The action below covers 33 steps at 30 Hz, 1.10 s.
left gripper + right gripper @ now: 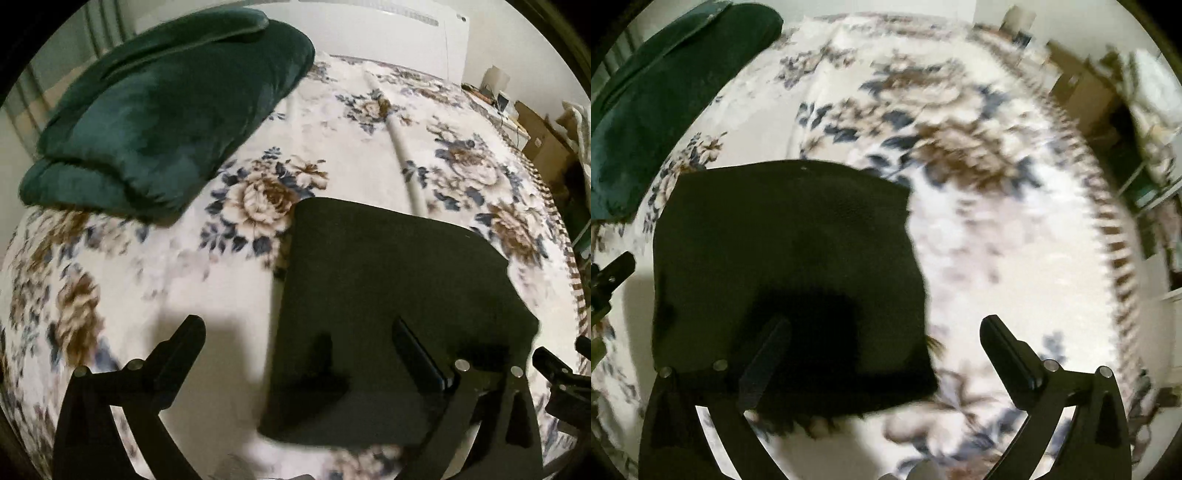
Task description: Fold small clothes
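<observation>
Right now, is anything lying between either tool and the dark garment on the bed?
Nothing visible does. Both tools, left and right, are open above the dark garment, which lies flat on the floral bedspread. The green pillow sits well off to the far left, not touching it.

the folded garment (388,295) lies flat on the bedspread (207,280), which covers the bed. the bundled blanket (166,122) rests on the bedspread behind and to the left of the garment, well apart from it. in the left wrist view the left gripper (299,338) sits over the garment's left edge, one finger above bare bedspread and the other above the garment. the right gripper (886,336) stands over the garment's right edge, likewise straddling it. cardboard boxes (539,136) stand beyond the bed's right side.
</observation>
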Available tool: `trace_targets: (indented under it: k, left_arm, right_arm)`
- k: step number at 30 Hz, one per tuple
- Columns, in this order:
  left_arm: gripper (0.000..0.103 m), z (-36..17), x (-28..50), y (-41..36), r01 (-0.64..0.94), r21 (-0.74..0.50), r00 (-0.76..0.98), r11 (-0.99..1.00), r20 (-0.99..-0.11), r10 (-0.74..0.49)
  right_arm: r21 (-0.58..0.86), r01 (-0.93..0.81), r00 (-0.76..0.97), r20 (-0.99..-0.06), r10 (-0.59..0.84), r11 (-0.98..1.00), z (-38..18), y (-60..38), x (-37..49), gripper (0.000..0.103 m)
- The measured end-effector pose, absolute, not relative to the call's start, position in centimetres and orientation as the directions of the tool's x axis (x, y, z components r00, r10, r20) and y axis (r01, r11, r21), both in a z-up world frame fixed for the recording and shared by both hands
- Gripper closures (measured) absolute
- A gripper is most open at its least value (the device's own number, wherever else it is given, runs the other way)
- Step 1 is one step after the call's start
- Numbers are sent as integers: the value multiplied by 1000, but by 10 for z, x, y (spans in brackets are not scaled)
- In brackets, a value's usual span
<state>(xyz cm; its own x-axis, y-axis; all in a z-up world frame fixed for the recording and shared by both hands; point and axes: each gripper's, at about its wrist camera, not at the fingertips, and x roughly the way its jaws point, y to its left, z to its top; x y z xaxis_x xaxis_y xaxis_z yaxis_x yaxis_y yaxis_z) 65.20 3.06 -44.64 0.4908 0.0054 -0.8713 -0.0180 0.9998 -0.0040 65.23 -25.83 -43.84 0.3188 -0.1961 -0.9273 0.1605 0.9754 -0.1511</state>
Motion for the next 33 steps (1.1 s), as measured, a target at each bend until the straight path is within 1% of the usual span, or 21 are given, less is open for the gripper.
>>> trace_targets:
  k: [3,4,14,20,25,33]
  left_arm:
    - [0,-417,625,23,-32,-6,513,999,-858,11]
    - [0,-405,615,22,-35,-24,514,999,-857,-2]
    - [0,-282,518,3,-17,-19,601,1000,-800,-5]
    - [0,-210,449,-6,-8,-13,639,1000,-769,-5]
    - [0,-154,395,-16,20,1,677,1000,-736,-13]
    - [0,-95,330,-19,44,-19,720,999,-692,-46]
  right_arm:
    - [-191,172,353,-904,-241,966,-405,-258,621,0]
    - [-206,173,370,-893,-257,963,-389,-256,608,0]
    - [-228,199,494,-817,-298,953,-238,-241,493,0]
    - [-214,206,566,-770,-295,955,-141,-238,419,0]
    - [-192,201,615,-739,-277,961,-74,-228,359,0]
    - [-158,198,683,-685,-252,967,15,-214,267,0]
